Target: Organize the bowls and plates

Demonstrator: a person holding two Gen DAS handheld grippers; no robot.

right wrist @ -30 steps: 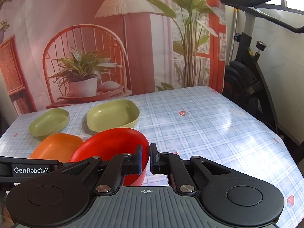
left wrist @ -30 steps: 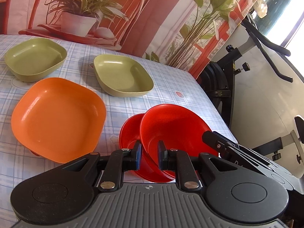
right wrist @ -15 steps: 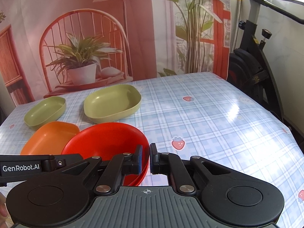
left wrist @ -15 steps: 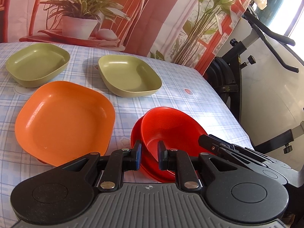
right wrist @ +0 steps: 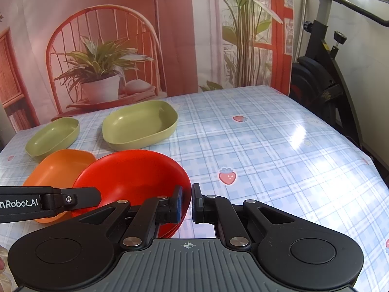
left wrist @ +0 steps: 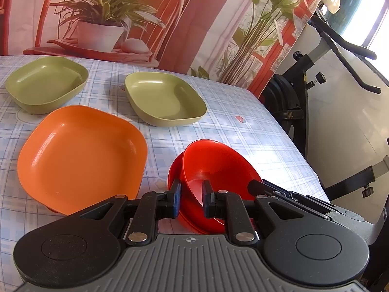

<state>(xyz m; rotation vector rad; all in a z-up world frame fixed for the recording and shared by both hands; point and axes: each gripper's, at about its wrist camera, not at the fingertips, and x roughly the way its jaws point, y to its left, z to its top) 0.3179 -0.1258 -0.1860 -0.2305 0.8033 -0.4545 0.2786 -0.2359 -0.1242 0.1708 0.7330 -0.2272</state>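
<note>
1. A glossy red plastic bowl (left wrist: 218,165) sits nested in a second red bowl (left wrist: 173,177), lower centre of the left view.
2. The left gripper (left wrist: 190,200) pinches the lower bowl's rim.
3. The right gripper (right wrist: 186,203) clamps the upper bowl's rim.
4. An orange square plate (left wrist: 80,155) lies left, two green dishes (left wrist: 165,97) behind.

Bright daylight from window (left wrist: 374,31) at right. White shiny glare on tablecloth (right wrist: 299,131). Soft shadows under bowls. Sharp in middle, bent and curved at edges.
</note>
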